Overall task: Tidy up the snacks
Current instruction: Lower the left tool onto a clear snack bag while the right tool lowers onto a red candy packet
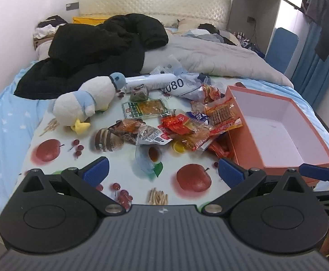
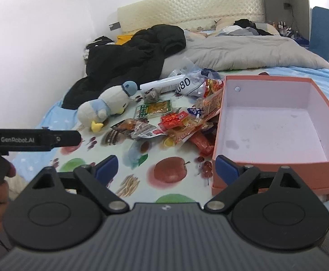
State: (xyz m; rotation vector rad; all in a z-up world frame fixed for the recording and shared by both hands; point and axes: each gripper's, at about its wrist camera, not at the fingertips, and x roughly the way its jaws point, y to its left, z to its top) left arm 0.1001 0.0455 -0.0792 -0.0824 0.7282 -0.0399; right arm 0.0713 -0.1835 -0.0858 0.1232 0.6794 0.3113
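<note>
1. My left tool (image 1: pixel 162 170) and right tool (image 2: pixel 166 169) both hang spread wide and empty, low over the fruit-printed cloth (image 1: pixel 58 171).
2. The heap of crinkly red and orange snack packets (image 1: pixel 187 126) lies ahead of both, apart from them.
3. The empty salmon-pink cardboard box (image 2: pixel 272 169) touches the heap's right edge, nearest my right tool.

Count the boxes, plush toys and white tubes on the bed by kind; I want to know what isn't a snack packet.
Open orange cardboard box: 1
White-and-blue plush bird toy: 1
White cylindrical tube: 1
Total: 3
</note>
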